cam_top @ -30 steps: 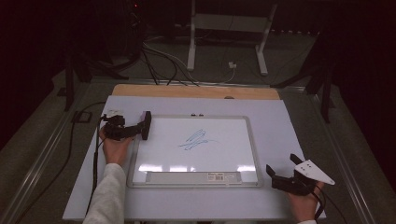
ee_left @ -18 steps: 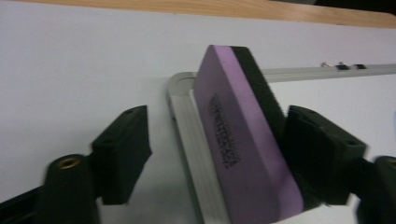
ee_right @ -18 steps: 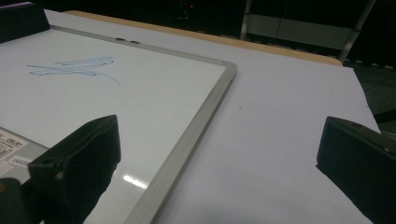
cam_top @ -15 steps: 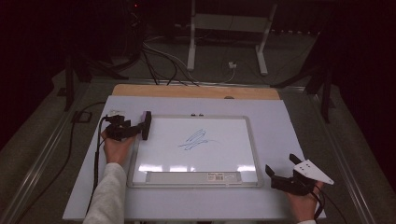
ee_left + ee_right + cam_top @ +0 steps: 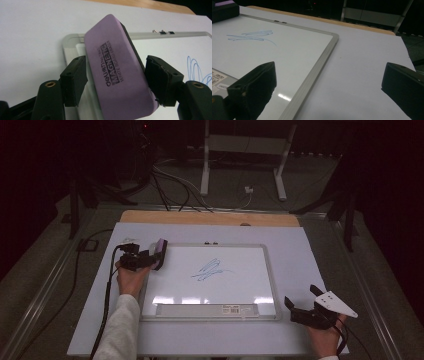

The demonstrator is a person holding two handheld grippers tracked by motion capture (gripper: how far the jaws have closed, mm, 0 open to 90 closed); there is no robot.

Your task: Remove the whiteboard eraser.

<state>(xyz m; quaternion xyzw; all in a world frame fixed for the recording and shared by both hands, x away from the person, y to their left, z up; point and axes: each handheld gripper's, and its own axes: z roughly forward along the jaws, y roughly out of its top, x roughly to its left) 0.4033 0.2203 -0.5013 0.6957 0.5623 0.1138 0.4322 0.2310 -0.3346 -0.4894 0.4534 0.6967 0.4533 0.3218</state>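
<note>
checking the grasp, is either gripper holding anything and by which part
The left gripper holds the purple whiteboard eraser, its jaws just closed on the two long sides. The right gripper is open, holding nothing.

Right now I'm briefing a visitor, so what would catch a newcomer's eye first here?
The purple magnetic whiteboard eraser, clamped between the left gripper's jaws at the board's upper-left corner. Then the blue marker scribble mid-way across the white, grey-framed whiteboard. The right gripper rests open beside its lower-right corner.

Dark room; white stand, cables on floor.
</note>
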